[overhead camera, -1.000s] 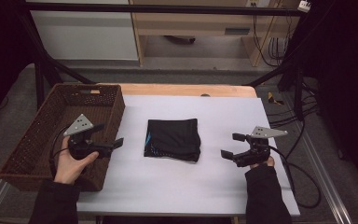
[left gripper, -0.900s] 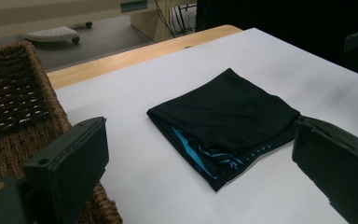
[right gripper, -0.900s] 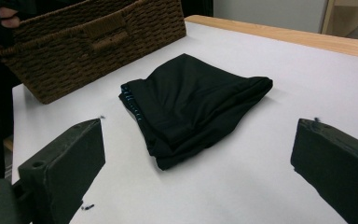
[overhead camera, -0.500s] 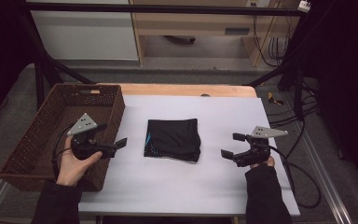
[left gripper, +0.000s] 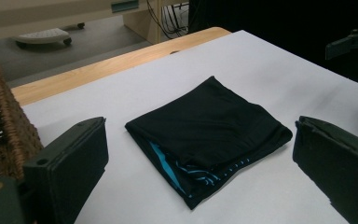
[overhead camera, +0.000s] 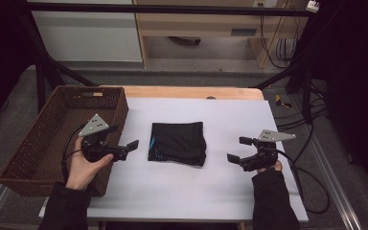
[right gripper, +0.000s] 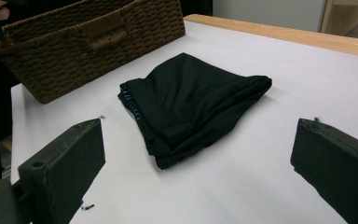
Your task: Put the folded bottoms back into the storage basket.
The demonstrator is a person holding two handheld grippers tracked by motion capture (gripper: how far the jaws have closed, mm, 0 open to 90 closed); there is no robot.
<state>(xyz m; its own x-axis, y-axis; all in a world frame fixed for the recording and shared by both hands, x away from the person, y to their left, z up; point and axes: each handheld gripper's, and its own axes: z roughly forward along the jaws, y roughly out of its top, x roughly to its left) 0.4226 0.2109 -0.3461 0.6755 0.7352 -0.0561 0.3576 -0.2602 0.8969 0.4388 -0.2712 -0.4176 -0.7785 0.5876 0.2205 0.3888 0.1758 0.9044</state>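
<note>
A folded black garment [overhead camera: 178, 143] lies flat at the middle of the white desk [overhead camera: 211, 191]. At its nine o'clock the left tongs [overhead camera: 124, 139] gape wide, holding nothing, just beside the wicker basket [overhead camera: 38, 143]. At its three o'clock the right tongs [overhead camera: 237, 149] also stand wide apart and empty, clear of the cloth.
</note>
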